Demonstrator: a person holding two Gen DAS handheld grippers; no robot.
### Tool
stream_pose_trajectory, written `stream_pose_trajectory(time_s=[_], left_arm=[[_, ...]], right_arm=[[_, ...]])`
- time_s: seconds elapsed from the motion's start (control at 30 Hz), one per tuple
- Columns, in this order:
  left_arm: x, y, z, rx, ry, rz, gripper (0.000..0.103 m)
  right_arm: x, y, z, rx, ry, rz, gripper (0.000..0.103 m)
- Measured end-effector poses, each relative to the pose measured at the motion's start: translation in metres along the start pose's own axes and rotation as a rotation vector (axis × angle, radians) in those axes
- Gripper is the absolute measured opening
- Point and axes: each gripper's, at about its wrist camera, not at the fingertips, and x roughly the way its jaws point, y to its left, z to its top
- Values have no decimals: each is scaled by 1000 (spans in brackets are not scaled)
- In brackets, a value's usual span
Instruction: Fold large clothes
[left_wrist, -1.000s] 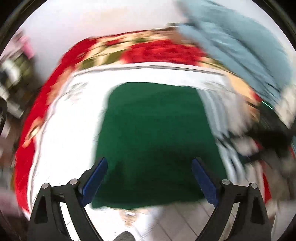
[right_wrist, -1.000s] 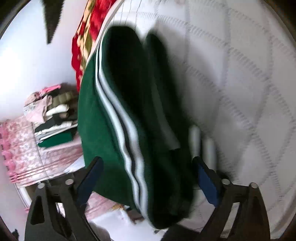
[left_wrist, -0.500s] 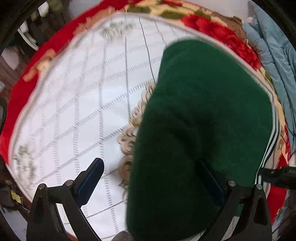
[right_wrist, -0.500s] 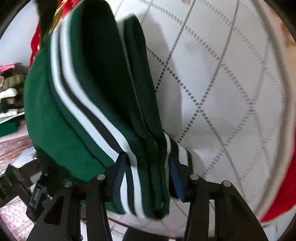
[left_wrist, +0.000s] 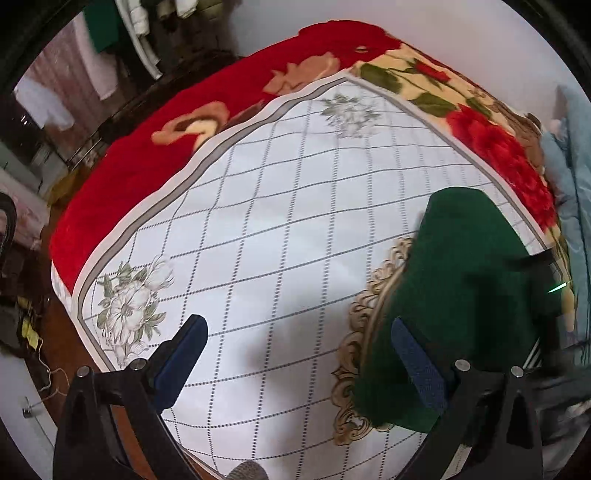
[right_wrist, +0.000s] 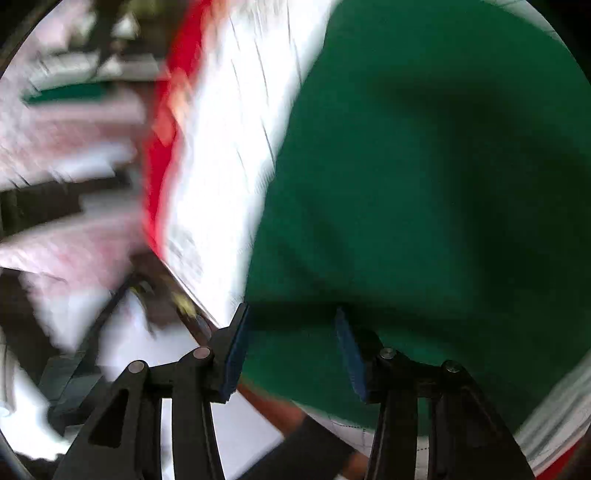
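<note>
A dark green garment (left_wrist: 461, 295) with white stripes, folded into a thick bundle, lies on the right of the white quilted sheet (left_wrist: 295, 221). My left gripper (left_wrist: 299, 354) stands wide open above the sheet, its right finger (left_wrist: 417, 365) over the garment's near edge without pressing on it. In the blurred right wrist view the green garment (right_wrist: 424, 184) fills the right side. My right gripper (right_wrist: 291, 354) is shut on its lower edge, with both blue pads against the cloth.
A red floral blanket (left_wrist: 166, 158) lies under the sheet and shows along its far and left edges. Light blue cloth (left_wrist: 569, 166) is piled at the right. Hanging clothes (left_wrist: 140, 37) and floor clutter (left_wrist: 26, 325) are at the left. A dark sleeve (right_wrist: 306, 443) shows below the right gripper.
The right gripper closed on the folded green bundle and swung fast with it. The left gripper rolled and slid left off the garment, which now sits at its right finger.
</note>
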Motion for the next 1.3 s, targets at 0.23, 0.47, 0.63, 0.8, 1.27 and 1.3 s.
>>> stream_pose_trajectory(time_s=[0.23, 0.47, 0.63, 0.8, 1.27, 1.3], left_arm=[[-2, -5, 2, 39, 10, -49, 103], [7, -35, 34, 88, -27, -118, 103], [19, -62, 56, 178, -35, -123, 103], [32, -94, 84, 260, -34, -158, 103], [179, -149, 131, 354, 164, -122, 103], [173, -147, 131, 356, 159, -116, 103]], right_arm=[[-6, -15, -5, 126, 67, 32, 38], [-97, -30, 49, 114, -186, -348, 48], [-35, -66, 95, 218, -65, -394, 48], [-100, -73, 54, 300, -177, -183, 50], [-94, -203, -18, 588, -271, -341, 52], [-93, -205, -13, 602, -271, -355, 60]])
